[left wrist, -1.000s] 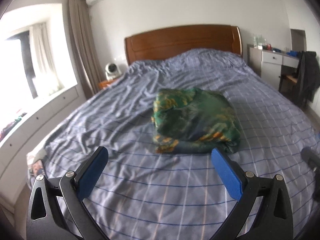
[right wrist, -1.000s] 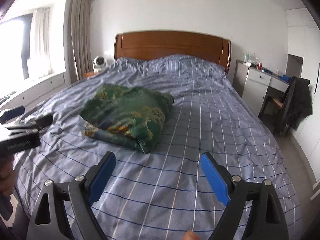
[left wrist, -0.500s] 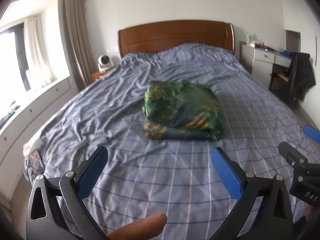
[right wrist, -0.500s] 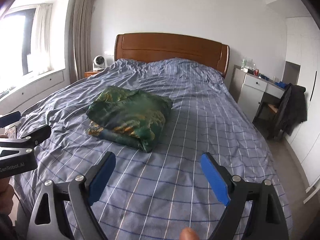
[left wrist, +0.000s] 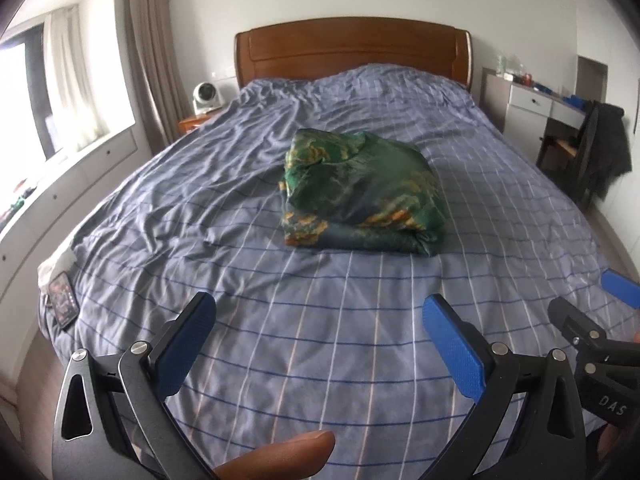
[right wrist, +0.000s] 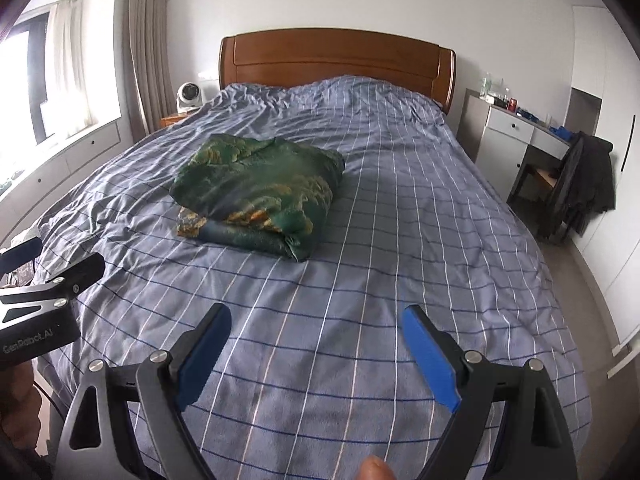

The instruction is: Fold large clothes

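Two grippers hang over the foot of the bed, both with their blue-padded fingers spread wide and nothing between them. The left gripper [left wrist: 318, 328] is cut off at the bottom of its own view, where a fingertip [left wrist: 280, 456] of the person pokes in; the right gripper [right wrist: 316, 340] is likewise cropped, with a bit of skin at the lower edge. Each shows only partly at the edge of the other's view, so little more than a black arm and one blue pad can be made out.

Under them lies the bed [left wrist: 320, 360], covered by a soft, wrinkled blue-grey sheet with a thin check of white and dark lines. Plenty of bare sheet lies between the grippers and the folded cloth [left wrist: 360, 192] [right wrist: 260, 188], a glossy green bundle with orange-yellow print, folded into a thick, roughly square stack with rounded corners. It rests near the middle of the bed, well apart from every edge.

At the bed's left corner, a dark phone-like object [left wrist: 62, 300] is hard to identify. Farther back stand a smooth wooden headboard [left wrist: 352, 46], a small white fan [left wrist: 206, 96], and a white bench [right wrist: 516, 132] with a dark jacket [right wrist: 584, 176] draped on a chair.
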